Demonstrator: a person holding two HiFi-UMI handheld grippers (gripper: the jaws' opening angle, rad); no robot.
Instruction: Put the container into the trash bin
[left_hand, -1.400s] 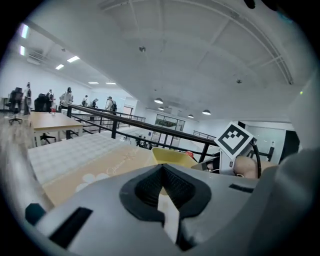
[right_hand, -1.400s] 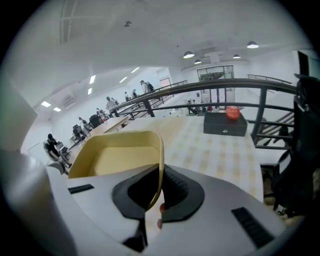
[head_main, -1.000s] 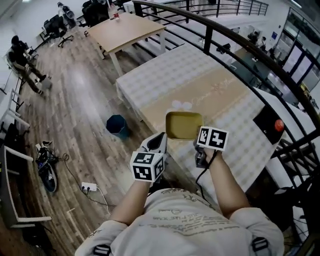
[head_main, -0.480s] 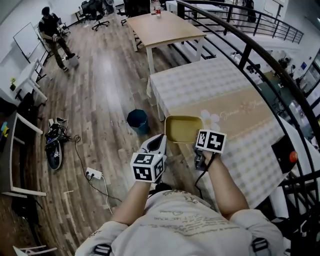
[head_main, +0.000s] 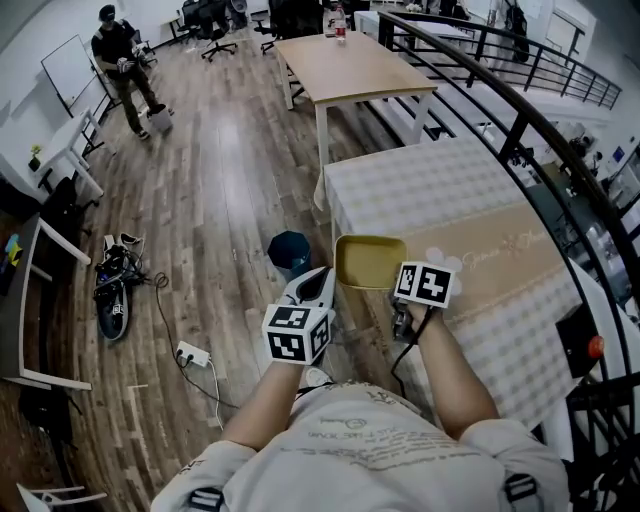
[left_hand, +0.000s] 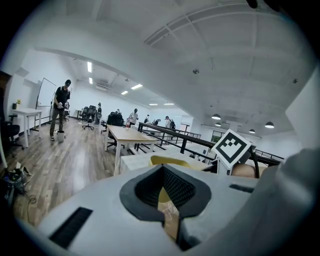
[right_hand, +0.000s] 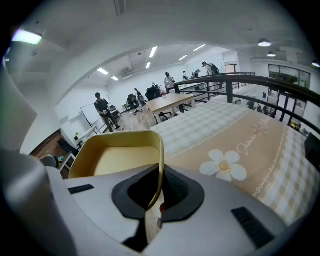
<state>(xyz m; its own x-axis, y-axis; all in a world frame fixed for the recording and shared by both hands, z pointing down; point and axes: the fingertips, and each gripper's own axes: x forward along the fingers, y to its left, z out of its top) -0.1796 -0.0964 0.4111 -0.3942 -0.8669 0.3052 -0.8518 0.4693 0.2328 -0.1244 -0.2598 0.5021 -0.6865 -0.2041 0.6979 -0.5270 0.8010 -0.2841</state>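
Head view: we hold the yellow container (head_main: 370, 262) by its rims, with the left hand-held gripper (head_main: 318, 287) and right hand-held gripper (head_main: 398, 292) both clamped on it. The trash bin (head_main: 289, 252) stands on the floor (head_main: 220, 200) just left, nearest the left hand-held gripper.

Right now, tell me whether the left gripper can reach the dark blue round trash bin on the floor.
Probably not yet: the left gripper is shut on the yellow rectangular container, and the trash bin stands lower ahead, unobstructed.
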